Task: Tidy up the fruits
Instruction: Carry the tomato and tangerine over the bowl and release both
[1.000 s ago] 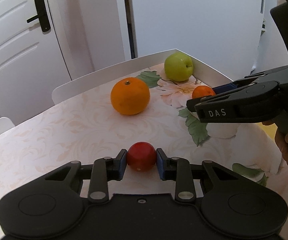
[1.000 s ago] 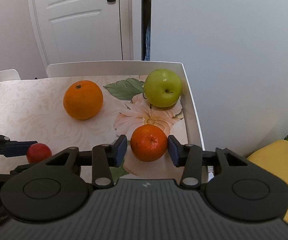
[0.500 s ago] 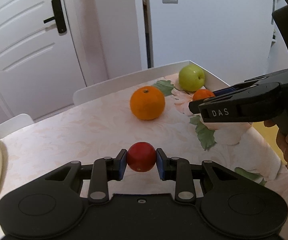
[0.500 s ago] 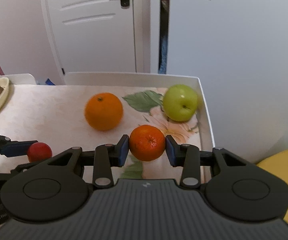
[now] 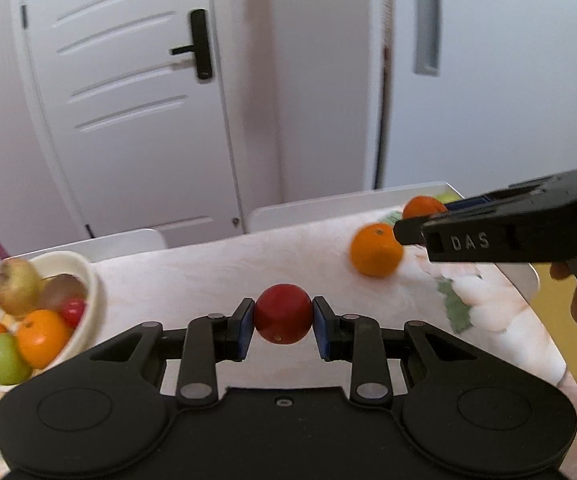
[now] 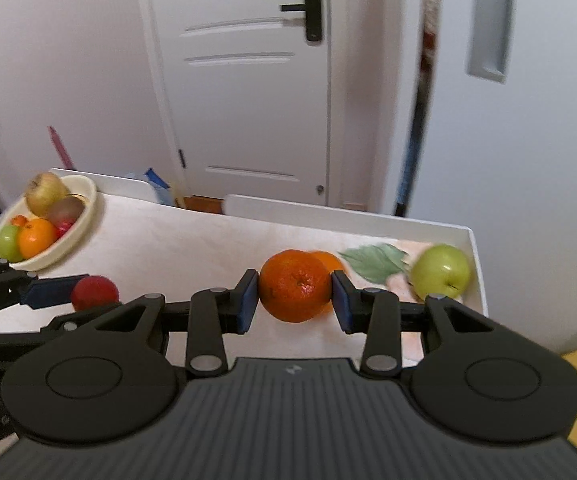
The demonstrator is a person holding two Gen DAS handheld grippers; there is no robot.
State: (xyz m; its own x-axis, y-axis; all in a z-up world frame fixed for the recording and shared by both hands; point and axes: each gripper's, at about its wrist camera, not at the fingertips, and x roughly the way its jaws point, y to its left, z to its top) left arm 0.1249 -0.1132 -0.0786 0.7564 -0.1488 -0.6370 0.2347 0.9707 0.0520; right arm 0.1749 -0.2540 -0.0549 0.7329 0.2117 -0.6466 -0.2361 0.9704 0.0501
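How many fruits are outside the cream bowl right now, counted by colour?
Red: 1, small round red fruit
Orange: 2, dimpled orange mandarin and larger smooth round orange
Green: 1, round green apple
Total: 4

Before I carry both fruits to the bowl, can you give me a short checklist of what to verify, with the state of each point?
1. Left gripper shut on the red fruit: ok.
2. Right gripper shut on the mandarin: ok.
3. Bowl in view, upright: ok.
4. Free space in the bowl for two more: cannot tell, already heaped.
5. Orange and green apple left on the table: not ok.
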